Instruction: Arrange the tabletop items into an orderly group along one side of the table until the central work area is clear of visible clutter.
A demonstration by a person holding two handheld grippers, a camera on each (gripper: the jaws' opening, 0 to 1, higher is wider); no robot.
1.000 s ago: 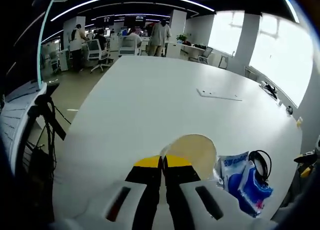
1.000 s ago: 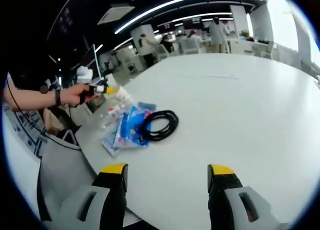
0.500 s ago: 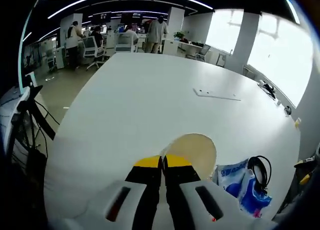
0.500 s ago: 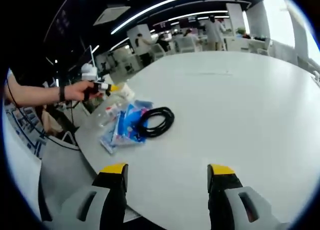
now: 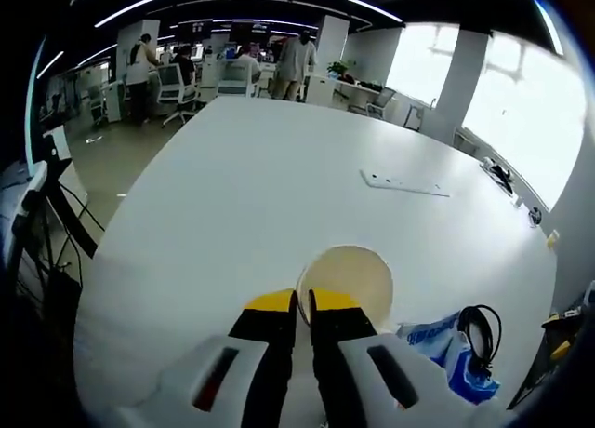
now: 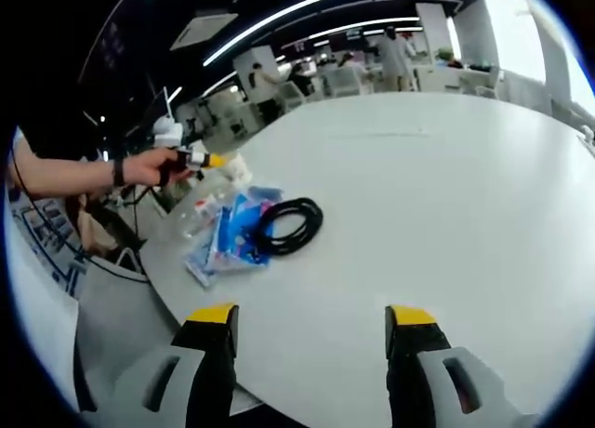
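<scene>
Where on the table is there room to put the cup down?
Most of the white table is bare, from the black cable across the middle. It's crowded only at the edge, where cable and blue packets lie together.

Blue-white packet [image 5: 444, 333] carries print, too small and blurred to read; no other legible text.

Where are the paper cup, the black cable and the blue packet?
paper cup [image 5: 351, 272], left gripper view, inner wall.
black cable [image 6: 290, 227], right gripper view, coil's loop.
blue packet [image 6: 231, 242], right gripper view, its middle.

Yellow-tipped grey gripper [image 6: 312, 327], dark wristband [image 6: 119, 173]
</scene>
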